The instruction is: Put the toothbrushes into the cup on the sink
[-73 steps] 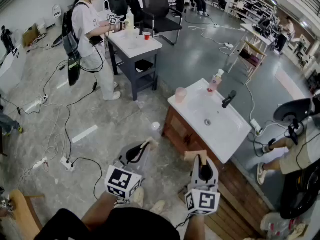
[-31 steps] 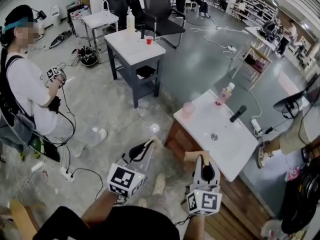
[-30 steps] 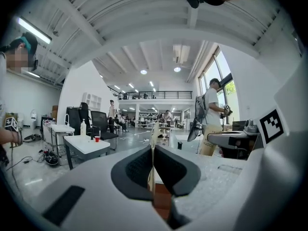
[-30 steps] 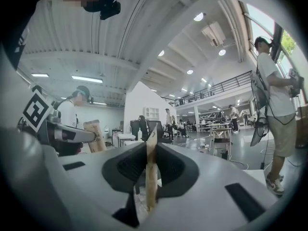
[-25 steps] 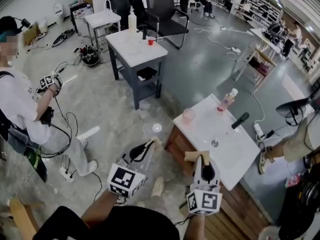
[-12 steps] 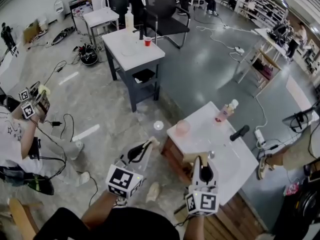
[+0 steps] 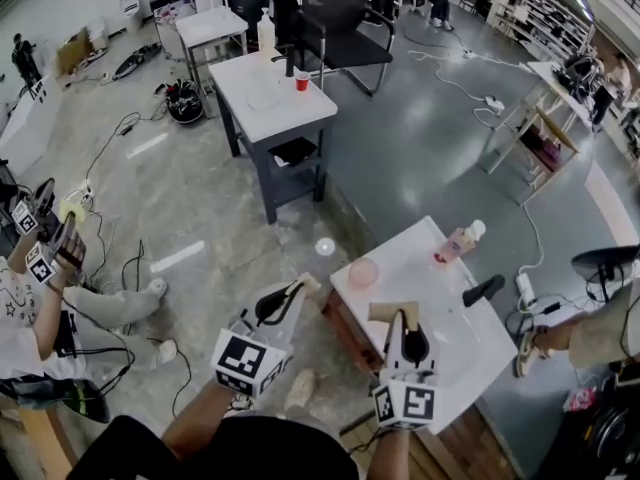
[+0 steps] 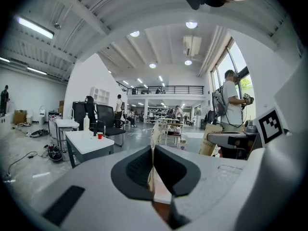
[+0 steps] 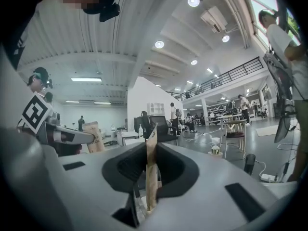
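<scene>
Room: large workshop hall, grey concrete floor (image 7: 200,198) with cables (image 7: 110,148) trailing over it; ceiling lights and a balcony rail far back in the gripper views.
Table: white top on dark legs (image 7: 275,98), well beyond the sink; small red cup (image 7: 302,83) and tall pale bottle (image 7: 265,36) on it; black office chair (image 7: 340,28) behind.
Sink: white top (image 7: 430,278) on a wooden cabinet, set askew at lower right of the head view, just ahead of both grippers.
Cup: pink, translucent (image 7: 363,271), upright at the near-left corner of the sink top; in the head view between the two gripper tips and a little beyond them.
Also on sink: pink bottle (image 7: 458,243) with a white cap at the far edge; black faucet (image 7: 484,290) toward the right.
Left gripper: (image 7: 300,288) over the floor just left of the sink corner; jaws pressed together on the left toothbrush pack (image 7: 310,282), thin and tan, edge-on in its own view.
Right gripper: (image 7: 402,320) over the near edge of the sink; jaws narrow, clamped on the right toothbrush pack (image 7: 382,311), tan, its printed broad face showing in the left gripper view.
Packs and cup: both packs near the cup, neither inside it.
Person: low at the left edge of the head view (image 7: 40,308), hands raised with marker-cubed grippers.
</scene>
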The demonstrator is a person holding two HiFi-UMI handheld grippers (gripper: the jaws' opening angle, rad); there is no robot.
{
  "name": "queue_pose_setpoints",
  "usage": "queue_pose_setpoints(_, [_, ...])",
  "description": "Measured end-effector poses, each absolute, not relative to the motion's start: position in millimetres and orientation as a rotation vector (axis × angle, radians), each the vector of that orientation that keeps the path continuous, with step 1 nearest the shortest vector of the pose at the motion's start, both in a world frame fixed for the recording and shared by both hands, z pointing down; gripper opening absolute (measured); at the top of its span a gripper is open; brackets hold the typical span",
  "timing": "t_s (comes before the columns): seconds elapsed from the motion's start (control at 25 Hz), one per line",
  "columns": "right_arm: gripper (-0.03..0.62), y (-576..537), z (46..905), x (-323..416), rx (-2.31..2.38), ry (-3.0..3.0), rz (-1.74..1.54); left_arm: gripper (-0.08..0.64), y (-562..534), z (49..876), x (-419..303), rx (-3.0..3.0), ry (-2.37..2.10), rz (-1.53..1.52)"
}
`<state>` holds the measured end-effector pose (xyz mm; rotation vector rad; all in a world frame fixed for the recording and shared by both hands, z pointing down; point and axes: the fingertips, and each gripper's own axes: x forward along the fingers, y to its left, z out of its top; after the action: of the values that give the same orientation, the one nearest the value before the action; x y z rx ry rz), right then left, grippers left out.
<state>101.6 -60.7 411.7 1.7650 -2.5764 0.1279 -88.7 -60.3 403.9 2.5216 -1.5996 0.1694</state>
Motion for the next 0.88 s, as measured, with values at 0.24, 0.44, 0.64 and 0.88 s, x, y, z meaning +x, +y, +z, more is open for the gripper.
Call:
queue_pose_setpoints(0.24, [0.057, -99, 417, 98, 1.727, -2.621, 0.136, 0.009, -86, 414, -91, 2.485, -1.634, 0.163])
queue_pose_setpoints(0.44, [0.057, -128, 420, 96, 1.716, -2.642, 0.152, 0.009, -102, 418, -95, 2.455, -1.662, 0.178])
queue_pose_setpoints(0.64, [0.057, -155, 430, 91, 1.698, -2.650, 0.177, 0.009, -121, 426, -97, 2.427, -1.679, 0.195])
queue_pose_setpoints(0.88, [0.057, -181, 458, 85, 1.653, -2.633, 0.229, 0.009, -137, 440, -97, 2.398, -1.688, 0.213])
